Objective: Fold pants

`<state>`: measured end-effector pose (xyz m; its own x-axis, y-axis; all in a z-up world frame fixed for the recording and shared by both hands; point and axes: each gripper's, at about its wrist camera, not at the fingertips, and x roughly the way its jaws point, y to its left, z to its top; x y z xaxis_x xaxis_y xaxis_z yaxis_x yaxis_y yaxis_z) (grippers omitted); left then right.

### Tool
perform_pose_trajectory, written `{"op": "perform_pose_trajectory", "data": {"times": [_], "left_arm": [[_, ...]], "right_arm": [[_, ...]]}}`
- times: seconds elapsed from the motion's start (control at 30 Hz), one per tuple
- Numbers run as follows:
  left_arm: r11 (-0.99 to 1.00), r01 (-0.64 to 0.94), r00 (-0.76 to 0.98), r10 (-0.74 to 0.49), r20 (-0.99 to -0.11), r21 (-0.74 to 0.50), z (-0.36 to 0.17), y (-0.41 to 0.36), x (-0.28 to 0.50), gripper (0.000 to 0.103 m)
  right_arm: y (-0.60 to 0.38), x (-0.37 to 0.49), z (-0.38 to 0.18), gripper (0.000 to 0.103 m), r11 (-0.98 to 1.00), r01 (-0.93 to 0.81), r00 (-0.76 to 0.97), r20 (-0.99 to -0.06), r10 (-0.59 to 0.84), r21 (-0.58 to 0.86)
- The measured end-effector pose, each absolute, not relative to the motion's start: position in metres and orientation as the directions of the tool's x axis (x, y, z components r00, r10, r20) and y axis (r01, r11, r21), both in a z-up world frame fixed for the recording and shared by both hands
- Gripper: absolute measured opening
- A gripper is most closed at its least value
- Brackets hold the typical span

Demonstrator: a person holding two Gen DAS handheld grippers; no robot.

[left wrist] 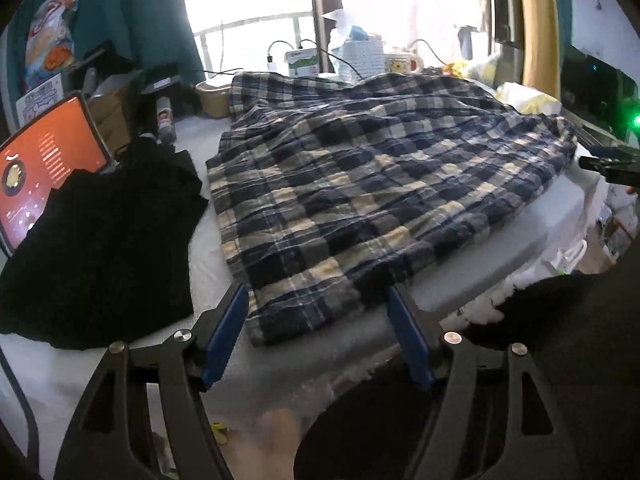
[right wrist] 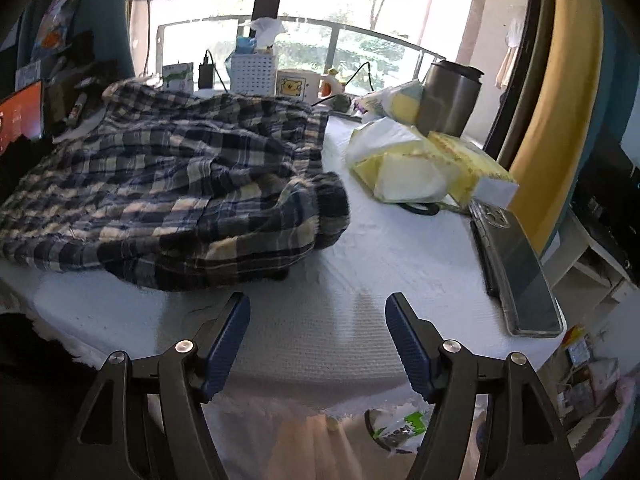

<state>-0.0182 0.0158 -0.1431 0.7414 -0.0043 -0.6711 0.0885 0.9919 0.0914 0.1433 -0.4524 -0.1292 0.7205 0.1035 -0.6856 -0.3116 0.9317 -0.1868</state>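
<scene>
In the left wrist view the left gripper [left wrist: 316,296] is gaping wide around the near hem of the plaid pants [left wrist: 360,184], which are sprawling toward twelve o'clock, while in the right wrist view the right gripper [right wrist: 318,304] is standing wide over bare table [right wrist: 320,336], the pants lying at ten o'clock.

A lived-in room at home, by a balcony window

The desk [right wrist: 360,248], under a pale woven cover, is crowded with household things: a cartoon-cat mug [right wrist: 298,85], a tissue box [right wrist: 254,68], a steel travel tumbler [right wrist: 450,98], a phone [right wrist: 520,272], plugged-in chargers and a lit tablet [left wrist: 44,172]. Teal curtains [left wrist: 132,12] and a yellow one [right wrist: 560,120] frame glass doors onto a railed balcony [right wrist: 340,36] with trees beyond. Plaid pants [left wrist: 360,184] and a black garment [left wrist: 100,256] lie on the desk.
</scene>
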Motion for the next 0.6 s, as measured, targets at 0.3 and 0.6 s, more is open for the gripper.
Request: {"op": "perform_pose_trajectory", "data": {"times": [0.3,0.6], "left_arm": [[0.993,0.102,0.752,-0.041,-0.658,0.054,-0.148,0.018,-0.006,0.071],[0.993,0.119,0.766,-0.097,-0.635,-0.007,-0.142,0.018,-0.009,0.002]], "right_arm": [[-0.450,0.154,-0.137,0.072,0.917,-0.330,0.708,-0.702,0.082,-0.225],[-0.432,0.184,-0.135,0.072,0.897,-0.412,0.720,-0.661,0.211,-0.163]]}}
